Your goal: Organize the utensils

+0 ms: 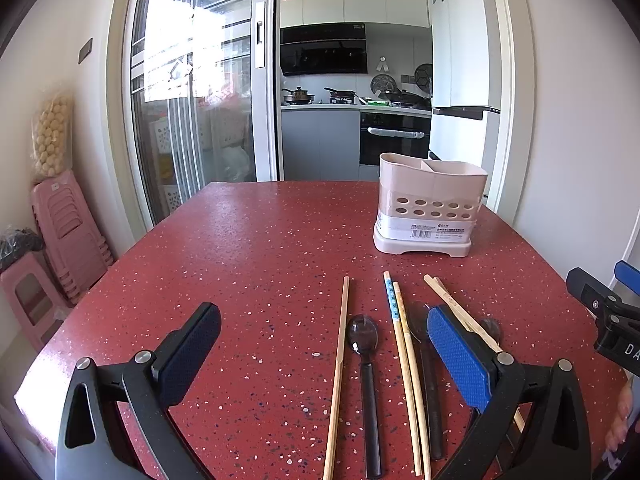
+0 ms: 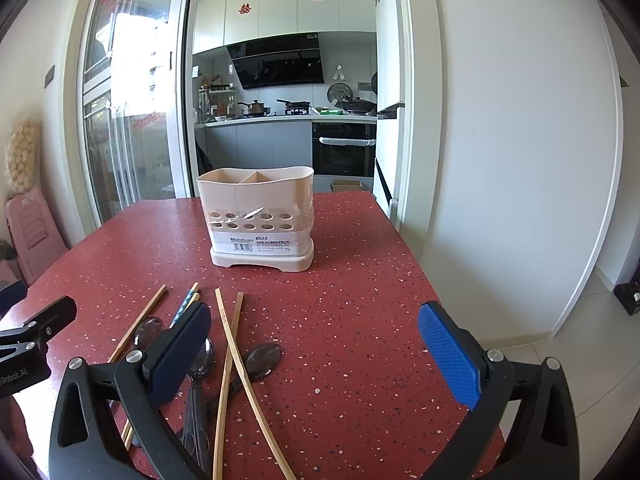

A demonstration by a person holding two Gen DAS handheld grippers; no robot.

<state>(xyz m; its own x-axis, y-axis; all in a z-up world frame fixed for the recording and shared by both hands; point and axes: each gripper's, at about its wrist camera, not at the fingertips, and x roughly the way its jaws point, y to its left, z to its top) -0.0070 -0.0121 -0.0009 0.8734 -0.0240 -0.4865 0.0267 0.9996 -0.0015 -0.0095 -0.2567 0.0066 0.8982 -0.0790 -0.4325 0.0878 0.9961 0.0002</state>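
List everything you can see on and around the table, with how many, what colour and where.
Holder: one, cream, two compartments showing, far right of the table, nothing seen in it.
Chopsticks: about six, pale wood, one with a blue patterned end, lying loose near the front edge.
Spoons: three, dark, lying among the chopsticks.
Table: one, red with pale speckles.
Stools: a pink stack, on the floor at the left wall.
Kitchen: behind the open sliding door, white cabinets, black hood and oven.
Left gripper: black with blue pads, open, above the utensils.
Right gripper: black with blue pads, open, to the right of the utensils.
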